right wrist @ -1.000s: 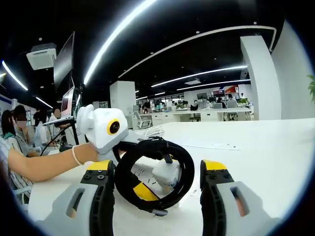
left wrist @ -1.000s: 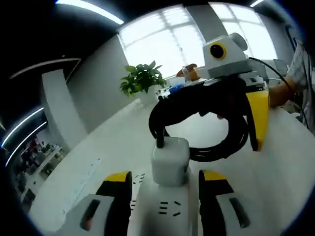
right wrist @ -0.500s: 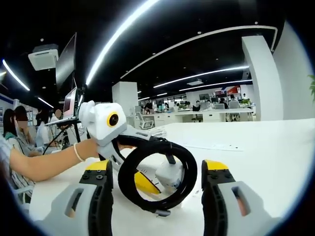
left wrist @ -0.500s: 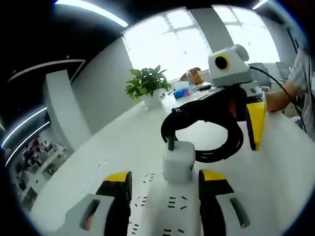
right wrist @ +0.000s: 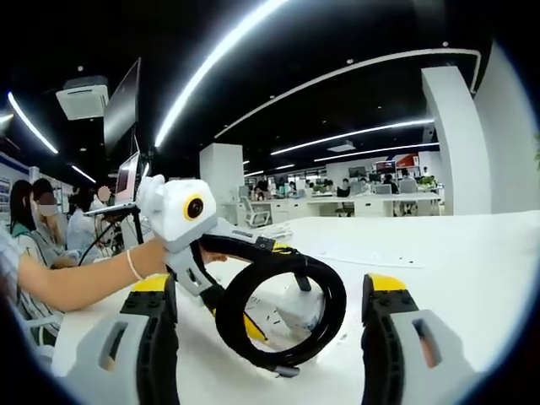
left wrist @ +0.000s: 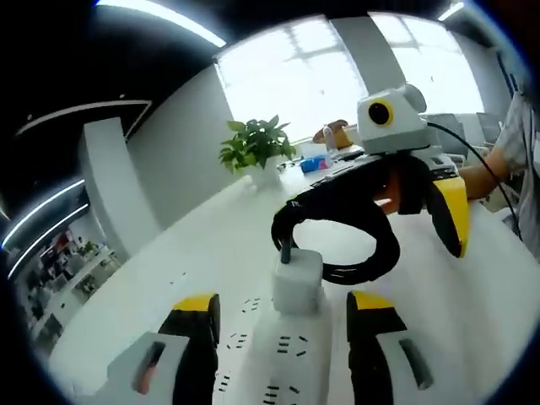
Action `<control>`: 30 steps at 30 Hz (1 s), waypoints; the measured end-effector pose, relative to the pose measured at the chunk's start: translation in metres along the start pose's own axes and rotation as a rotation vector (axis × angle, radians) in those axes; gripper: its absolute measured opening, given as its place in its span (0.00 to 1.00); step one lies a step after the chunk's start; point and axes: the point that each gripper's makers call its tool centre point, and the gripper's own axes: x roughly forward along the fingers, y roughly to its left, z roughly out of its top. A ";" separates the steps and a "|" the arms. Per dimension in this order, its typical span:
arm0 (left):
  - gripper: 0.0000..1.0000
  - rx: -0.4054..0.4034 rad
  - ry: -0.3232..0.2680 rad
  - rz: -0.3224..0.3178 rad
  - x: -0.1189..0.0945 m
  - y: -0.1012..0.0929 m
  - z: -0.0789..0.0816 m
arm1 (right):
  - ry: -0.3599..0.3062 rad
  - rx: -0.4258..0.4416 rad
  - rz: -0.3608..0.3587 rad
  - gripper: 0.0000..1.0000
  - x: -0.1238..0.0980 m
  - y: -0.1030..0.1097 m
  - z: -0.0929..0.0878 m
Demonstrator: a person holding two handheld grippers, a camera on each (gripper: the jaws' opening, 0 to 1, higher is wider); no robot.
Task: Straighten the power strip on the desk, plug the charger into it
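The white power strip (left wrist: 283, 375) lies flat on the white desk (left wrist: 198, 253), between the jaws of my left gripper (left wrist: 284, 300), which stand apart on either side of it, so the gripper is open. A white charger (left wrist: 297, 283) stands plugged into the strip just ahead of the jaw tips. Its black cable (left wrist: 354, 224) arcs up in a coiled loop. My right gripper (left wrist: 419, 202) hangs over the loop's far side. In the right gripper view, the cable loop (right wrist: 287, 316), charger (right wrist: 301, 309) and strip (right wrist: 263, 305) sit ahead of my open right gripper (right wrist: 270, 283), with the left gripper (right wrist: 232, 308) behind them.
A potted plant (left wrist: 256, 148) and small items (left wrist: 316, 160) stand at the desk's far end. A person's forearm (right wrist: 76, 283) holds the left gripper, and a hand (left wrist: 485, 164) holds the right. A paper sheet (right wrist: 371, 255) lies on the desk beyond the loop.
My left gripper has drawn back along the strip, so the charger sits farther ahead. The right gripper's jaws have spread wider. The cable loop has tilted a little.
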 end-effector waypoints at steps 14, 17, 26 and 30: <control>0.89 -0.349 -0.201 0.160 -0.061 0.014 0.001 | -0.099 0.007 0.053 1.00 -0.002 0.011 0.022; 0.96 -0.381 -0.235 0.182 -0.071 0.016 0.002 | -0.108 0.013 0.059 1.00 -0.001 0.011 0.024; 0.99 -0.392 -0.289 0.217 -0.104 0.012 0.006 | -0.214 -0.026 0.071 1.00 -0.019 0.000 0.053; 0.99 -0.413 -0.305 0.229 -0.118 0.026 0.000 | -0.144 -0.054 0.089 1.00 -0.023 -0.018 0.049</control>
